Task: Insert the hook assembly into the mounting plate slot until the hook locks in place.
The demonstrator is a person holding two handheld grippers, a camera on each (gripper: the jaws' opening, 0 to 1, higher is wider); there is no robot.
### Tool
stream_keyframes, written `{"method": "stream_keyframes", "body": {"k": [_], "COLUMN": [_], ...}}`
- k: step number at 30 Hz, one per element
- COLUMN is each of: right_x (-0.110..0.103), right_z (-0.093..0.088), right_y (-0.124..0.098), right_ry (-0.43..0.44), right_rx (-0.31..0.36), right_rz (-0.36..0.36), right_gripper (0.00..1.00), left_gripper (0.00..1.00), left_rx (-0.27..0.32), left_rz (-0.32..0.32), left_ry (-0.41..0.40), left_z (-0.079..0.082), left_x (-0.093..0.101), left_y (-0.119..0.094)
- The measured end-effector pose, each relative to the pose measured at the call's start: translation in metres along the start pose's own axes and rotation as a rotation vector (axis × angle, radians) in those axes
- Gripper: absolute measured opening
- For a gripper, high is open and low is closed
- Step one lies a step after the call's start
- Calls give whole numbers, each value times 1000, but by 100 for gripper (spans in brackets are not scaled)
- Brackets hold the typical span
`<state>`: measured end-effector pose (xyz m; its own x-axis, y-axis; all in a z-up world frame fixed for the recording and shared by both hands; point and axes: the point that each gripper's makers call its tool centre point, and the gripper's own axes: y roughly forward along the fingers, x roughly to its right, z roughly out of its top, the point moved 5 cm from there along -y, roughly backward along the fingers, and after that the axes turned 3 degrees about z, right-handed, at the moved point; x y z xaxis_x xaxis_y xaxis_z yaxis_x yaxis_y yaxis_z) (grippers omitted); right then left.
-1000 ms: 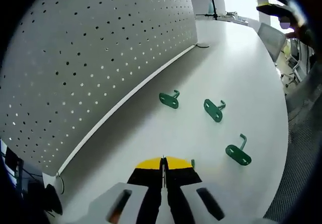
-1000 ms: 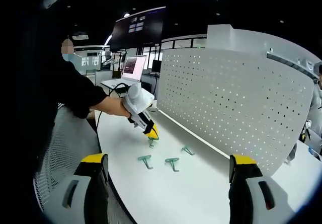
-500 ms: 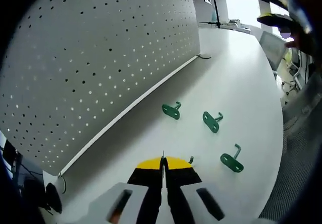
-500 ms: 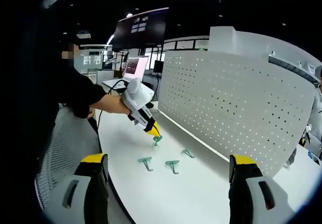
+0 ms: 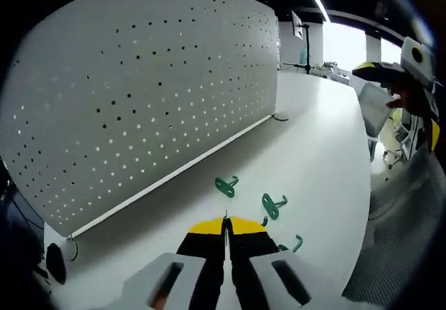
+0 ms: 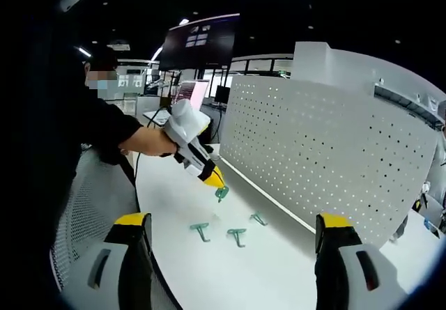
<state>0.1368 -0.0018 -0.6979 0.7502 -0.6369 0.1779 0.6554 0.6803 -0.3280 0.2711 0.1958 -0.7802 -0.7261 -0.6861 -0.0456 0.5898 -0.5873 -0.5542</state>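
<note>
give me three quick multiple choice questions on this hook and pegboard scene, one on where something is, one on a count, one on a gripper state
1. Where is the held green hook?
A. lying on the table
B. at the left gripper's tip, above the table
C. hanging on the pegboard

2. How many green hooks lie on the white table?
A. one
B. three
C. five

3. How do the right gripper's jaws stand?
A. wide apart, nothing between
C. shut on a hook
B. shut on a cable

Answers: 1 B, the hook hangs clear of the tabletop; 2 B, three lie before the pegboard; 3 A, both yellow-tipped jaws sit far apart.

White table (image 5: 327,143) is carrying three green hooks (image 5: 226,185) lying ahead of the left gripper (image 5: 225,235), beside the pegboard (image 5: 139,101).
</note>
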Motion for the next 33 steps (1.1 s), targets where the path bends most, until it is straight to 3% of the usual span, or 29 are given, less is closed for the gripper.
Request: {"method": "stream_keyframes", "body": {"k": [13,24,33], "right_x": [0,2,-1], "right_z": [18,38,42], "right_y": [1,1,4], "right_ry": [-14,-6,9], "right_rx": [57,144,153], "right_rz": [-12,-65,-121], "right_gripper": [84,61,40], "left_gripper": [1,1,1], "left_rx": [133,219,248], "left_rz": [-73,-117,-151], "left_ry": [-104,-100,-115], "left_z": [31,62,75], "left_x": [22,45,57], "left_y": [-26,-42,-48]}}
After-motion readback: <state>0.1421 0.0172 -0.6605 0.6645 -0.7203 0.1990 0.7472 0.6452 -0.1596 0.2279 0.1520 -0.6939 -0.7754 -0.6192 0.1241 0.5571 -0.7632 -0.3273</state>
